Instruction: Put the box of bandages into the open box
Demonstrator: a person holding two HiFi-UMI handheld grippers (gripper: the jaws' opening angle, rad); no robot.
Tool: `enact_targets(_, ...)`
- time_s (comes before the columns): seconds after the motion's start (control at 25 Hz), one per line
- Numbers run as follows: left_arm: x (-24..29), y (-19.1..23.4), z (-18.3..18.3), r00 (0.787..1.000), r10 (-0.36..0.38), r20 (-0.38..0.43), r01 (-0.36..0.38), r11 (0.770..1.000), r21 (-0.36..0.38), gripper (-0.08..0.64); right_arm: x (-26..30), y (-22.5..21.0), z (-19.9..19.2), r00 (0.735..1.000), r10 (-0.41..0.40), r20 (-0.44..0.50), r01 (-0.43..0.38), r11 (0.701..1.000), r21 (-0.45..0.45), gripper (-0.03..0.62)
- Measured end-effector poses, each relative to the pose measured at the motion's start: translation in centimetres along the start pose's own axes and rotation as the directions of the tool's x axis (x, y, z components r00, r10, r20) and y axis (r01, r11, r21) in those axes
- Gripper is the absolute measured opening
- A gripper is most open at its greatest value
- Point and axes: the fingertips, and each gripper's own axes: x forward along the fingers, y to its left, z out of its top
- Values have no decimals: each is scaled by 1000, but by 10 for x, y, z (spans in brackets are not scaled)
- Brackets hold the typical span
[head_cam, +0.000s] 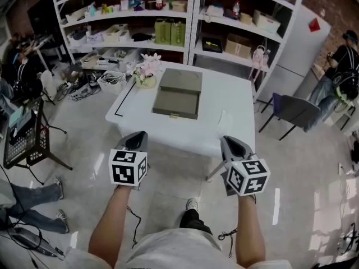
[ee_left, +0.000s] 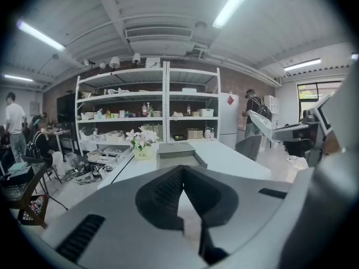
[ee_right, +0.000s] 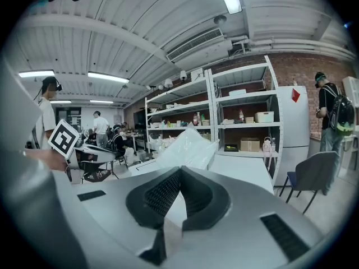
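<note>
The open grey box (head_cam: pixel 176 97) lies in the middle of the white table (head_cam: pixel 235 100), its lid folded back toward the shelves; the left gripper view shows the box (ee_left: pixel 178 160) straight ahead. I cannot make out a box of bandages. A clear plastic bag (head_cam: pixel 224 120) lies near the table's front right, and it fills the centre of the right gripper view (ee_right: pixel 188 146). My left gripper (head_cam: pixel 137 135) and right gripper (head_cam: pixel 228 141) hang short of the table's front edge. Both are shut with nothing in them, as their own views show (ee_left: pixel 182 170) (ee_right: pixel 179 171).
A pot of pink flowers (head_cam: pixel 145 72) stands at the table's back left corner. White shelving (head_cam: pixel 190 21) with boxes and bottles lines the back wall. A grey chair (head_cam: pixel 294 110) stands right of the table, a black cart (head_cam: pixel 22 133) at the left. People are at both sides.
</note>
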Motion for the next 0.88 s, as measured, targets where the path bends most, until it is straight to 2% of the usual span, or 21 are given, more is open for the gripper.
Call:
enact_targets(0.4, 68, 4, 36, 998, 55, 1, -55, 998, -11, 0, 62, -53, 16, 997, 70, -17, -70, 998, 0, 6)
enact_targets(0.88, 119, -11, 49, 994, 96, -43, -97, 995, -18, 0, 103, -102, 24, 989, 142, -39, -142, 990, 10, 6)
